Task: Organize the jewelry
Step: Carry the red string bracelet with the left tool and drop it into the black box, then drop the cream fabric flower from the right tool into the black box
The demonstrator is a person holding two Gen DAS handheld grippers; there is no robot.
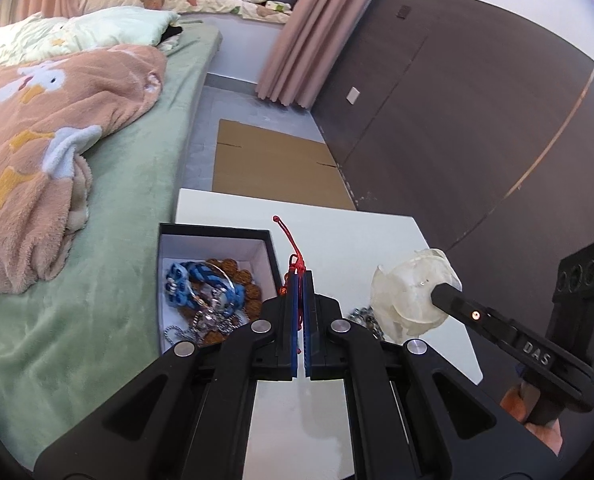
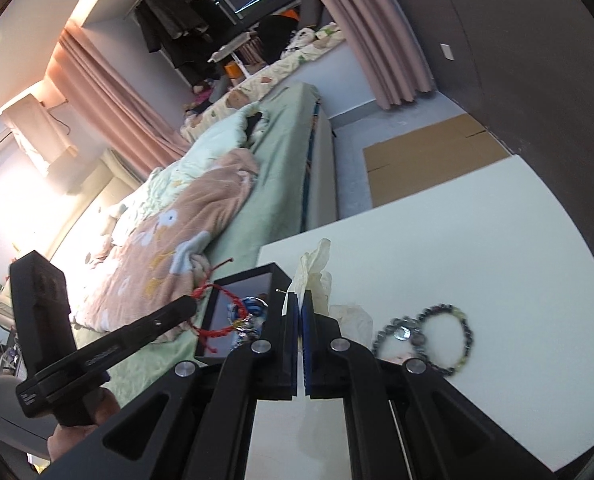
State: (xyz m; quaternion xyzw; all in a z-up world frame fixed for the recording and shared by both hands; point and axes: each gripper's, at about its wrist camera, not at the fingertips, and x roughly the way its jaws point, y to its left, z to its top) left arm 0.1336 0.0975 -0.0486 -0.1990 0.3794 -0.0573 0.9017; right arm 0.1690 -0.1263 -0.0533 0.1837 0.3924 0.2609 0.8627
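Observation:
My left gripper [image 1: 301,276] is shut on a red string bracelet [image 1: 293,258] and holds it just right of the black jewelry box [image 1: 217,236]. The box holds a blue braided bracelet [image 1: 185,280], brown beads [image 1: 241,276] and silver chains. My right gripper [image 2: 301,296] is shut on a translucent white shell-like piece [image 2: 317,268] above the white table [image 2: 457,240]. In the right wrist view the left gripper [image 2: 193,304] holds the red bracelet [image 2: 217,320] over the box [image 2: 237,320]. In the left wrist view the right gripper [image 1: 437,296] holds the white piece [image 1: 405,292].
Two dark bead bracelets [image 2: 445,336] lie on the table right of the box; they partly show in the left wrist view [image 1: 365,318]. A bed with green sheet [image 1: 137,220] and pink blanket [image 1: 49,152] adjoins the table's left side. Flat cardboard [image 1: 273,164] lies on the floor beyond.

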